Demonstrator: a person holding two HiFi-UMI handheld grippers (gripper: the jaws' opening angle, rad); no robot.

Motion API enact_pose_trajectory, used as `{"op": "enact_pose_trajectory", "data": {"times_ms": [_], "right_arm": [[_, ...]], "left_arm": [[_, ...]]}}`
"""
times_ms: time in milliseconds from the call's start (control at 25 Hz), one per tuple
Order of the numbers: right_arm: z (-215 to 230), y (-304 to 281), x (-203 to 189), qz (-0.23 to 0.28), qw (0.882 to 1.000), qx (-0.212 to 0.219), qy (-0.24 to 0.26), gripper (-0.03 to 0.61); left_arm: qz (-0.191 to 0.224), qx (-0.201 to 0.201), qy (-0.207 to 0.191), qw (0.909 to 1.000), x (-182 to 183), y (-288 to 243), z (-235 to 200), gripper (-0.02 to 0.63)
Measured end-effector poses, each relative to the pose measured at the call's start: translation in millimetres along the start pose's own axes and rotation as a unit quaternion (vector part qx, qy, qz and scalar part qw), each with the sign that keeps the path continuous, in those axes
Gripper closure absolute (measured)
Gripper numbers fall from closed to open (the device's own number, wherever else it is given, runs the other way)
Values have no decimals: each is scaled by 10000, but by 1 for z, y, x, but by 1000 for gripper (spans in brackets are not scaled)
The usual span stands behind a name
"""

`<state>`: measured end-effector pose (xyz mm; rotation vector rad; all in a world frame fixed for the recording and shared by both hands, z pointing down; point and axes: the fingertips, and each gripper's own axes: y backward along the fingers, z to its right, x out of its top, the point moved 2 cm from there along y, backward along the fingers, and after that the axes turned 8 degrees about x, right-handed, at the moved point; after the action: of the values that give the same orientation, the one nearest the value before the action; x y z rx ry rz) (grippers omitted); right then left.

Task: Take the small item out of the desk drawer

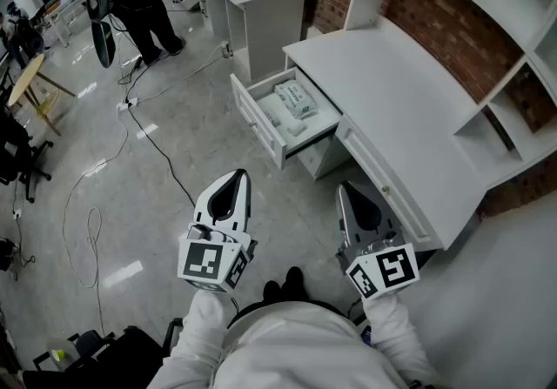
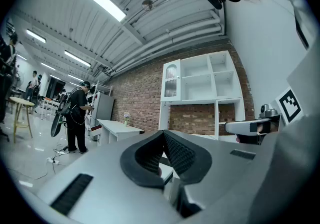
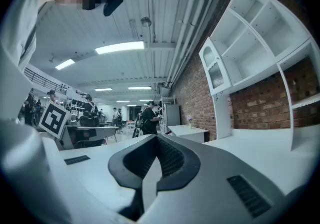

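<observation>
Facing the open drawer [image 1: 261, 124] at the desk's [image 1: 409, 109] front edge, left gripper [image 1: 236, 177] and right gripper [image 1: 347, 191] are held empty, jaws pressed together; reach not yet begun, spreading judged needed for the small item [image 1: 295, 127].

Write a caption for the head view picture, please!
Both shut, the left claw and right claw wait before a white desk whose open drawer holds a white packet.

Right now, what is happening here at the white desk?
A person stands before the white wooden desk with a left hand-held gripper and a right hand-held gripper, both shut, empty and touching nothing. The white desk drawer stands open. A pale plastic packet and a small white item lie inside, untouched.
</observation>
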<state>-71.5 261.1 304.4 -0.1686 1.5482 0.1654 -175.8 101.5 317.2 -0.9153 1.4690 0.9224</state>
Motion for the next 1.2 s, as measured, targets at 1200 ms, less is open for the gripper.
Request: {"op": "enact_pose_trajectory", "data": {"times_ms": [1200], "right_arm": [[74,15,-1,448,9983,-309,-229,551]], "left_arm": [[-104,243,-158,9995,-11,-32,30,595]]}}
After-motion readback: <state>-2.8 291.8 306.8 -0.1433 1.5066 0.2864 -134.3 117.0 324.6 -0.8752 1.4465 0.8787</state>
